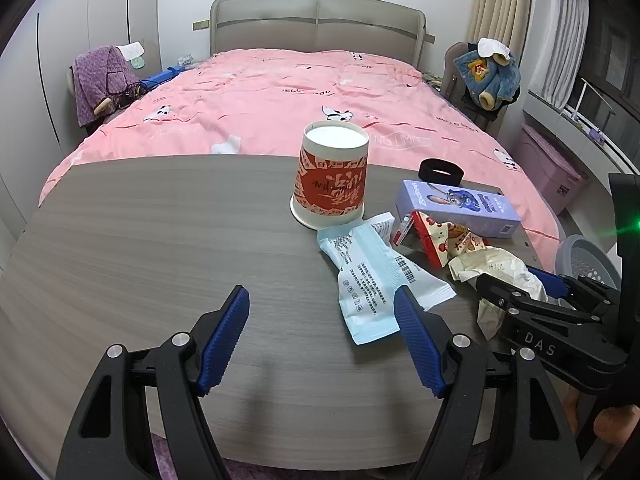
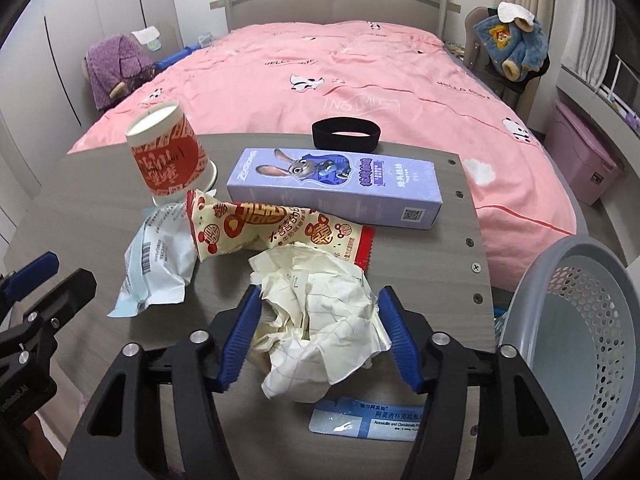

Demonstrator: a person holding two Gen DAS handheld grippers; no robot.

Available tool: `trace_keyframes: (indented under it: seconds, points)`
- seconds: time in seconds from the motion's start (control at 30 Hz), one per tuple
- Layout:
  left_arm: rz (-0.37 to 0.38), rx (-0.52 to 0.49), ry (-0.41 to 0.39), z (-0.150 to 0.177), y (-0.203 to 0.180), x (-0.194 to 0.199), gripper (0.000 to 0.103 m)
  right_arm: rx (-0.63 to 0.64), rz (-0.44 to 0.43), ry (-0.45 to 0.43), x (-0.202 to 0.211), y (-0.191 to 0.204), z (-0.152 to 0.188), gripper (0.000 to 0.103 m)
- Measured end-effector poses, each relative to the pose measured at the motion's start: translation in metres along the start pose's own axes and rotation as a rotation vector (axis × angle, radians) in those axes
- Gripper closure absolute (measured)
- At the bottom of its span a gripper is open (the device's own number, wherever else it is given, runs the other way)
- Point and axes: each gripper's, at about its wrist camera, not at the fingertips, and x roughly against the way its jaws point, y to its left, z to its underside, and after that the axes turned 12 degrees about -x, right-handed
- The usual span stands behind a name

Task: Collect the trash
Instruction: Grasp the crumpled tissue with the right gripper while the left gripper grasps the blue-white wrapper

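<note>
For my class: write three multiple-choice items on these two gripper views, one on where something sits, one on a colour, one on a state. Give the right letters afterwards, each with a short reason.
1. Where is the grey perforated basket?
A. on the bed
B. off the table's right edge
C. behind the paper cup

2. What colour is the long carton with the cartoon rabbit?
A. green
B. lavender
C. orange

3. How does the right gripper stand to the crumpled paper?
A. open, one finger on each side of it
C. shut far from it
B. holding it above the basket

Answers:
1 B, it shows beyond the edge of the table in the right wrist view.
2 B, its faces are pale purple.
3 A, the blue pads stand on each side of the wad, which rests on the table.
</note>
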Motion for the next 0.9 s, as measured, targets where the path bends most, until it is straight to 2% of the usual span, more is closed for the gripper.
trace_keyframes:
  seconds: [0.17,0.27,0.57,0.9]
  points:
    - [0.005,0.001,0.003,-0.001,0.000,-0.002,0.031,0.000,-0.016,-0.014,0.002,0.001,0.000,0.061]
    - [0.006,0.001,0.004,-0.001,-0.001,-0.003,0.031,-0.014,-0.034,-0.021,0.005,-0.001,-0.001,0.066]
    - [0.025,0.000,0.016,-0.008,-0.007,-0.010,0.031,-0.063,-0.089,-0.054,0.023,-0.009,-0.004,0.067]
    - [0.065,0.003,0.022,-0.030,-0.015,-0.021,0.031,-0.110,-0.102,-0.078,0.043,-0.023,-0.001,0.067]
